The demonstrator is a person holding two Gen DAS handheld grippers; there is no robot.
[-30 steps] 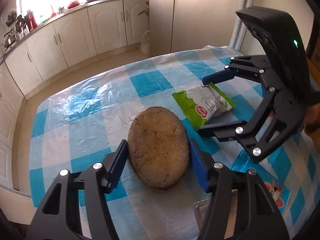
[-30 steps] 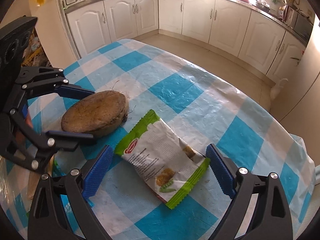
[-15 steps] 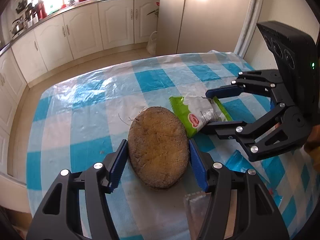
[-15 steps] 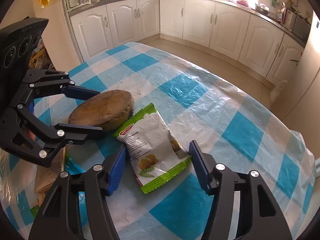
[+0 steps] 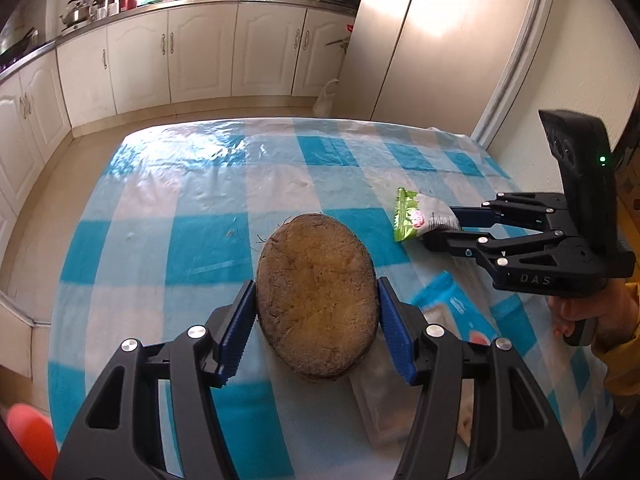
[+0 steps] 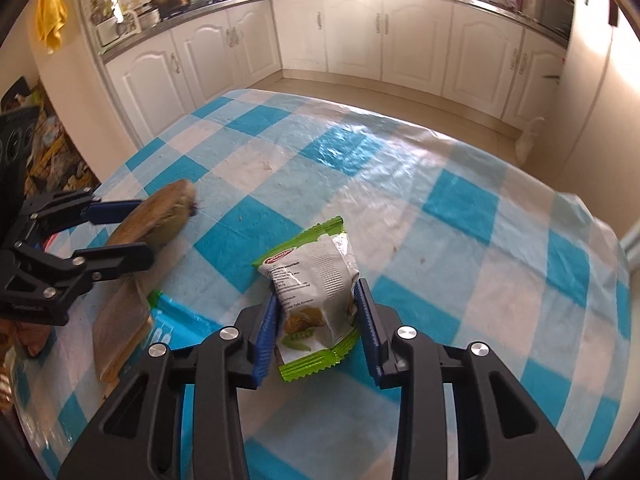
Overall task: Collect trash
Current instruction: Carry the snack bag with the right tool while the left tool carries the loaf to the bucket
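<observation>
A desk [image 5: 208,200] under a blue-and-white checked plastic cloth fills the middle of both views, with white kitchen cabinets [image 6: 400,32] across the top of the frames. In the left wrist view, the left tool [image 5: 316,320] at lower centre has its blue pads pressed against both sides of a brown, fibrous oval husk [image 5: 316,296]. At the right edge of that view a hand [image 5: 596,316] carries the right tool [image 6: 318,324]. In the right wrist view, at lower centre, its jaws are closing on a crumpled green-and-white snack wrapper [image 6: 316,296], pads touching both sides. A flat brown packet [image 6: 120,320] lies on the desk at lower left.
</observation>
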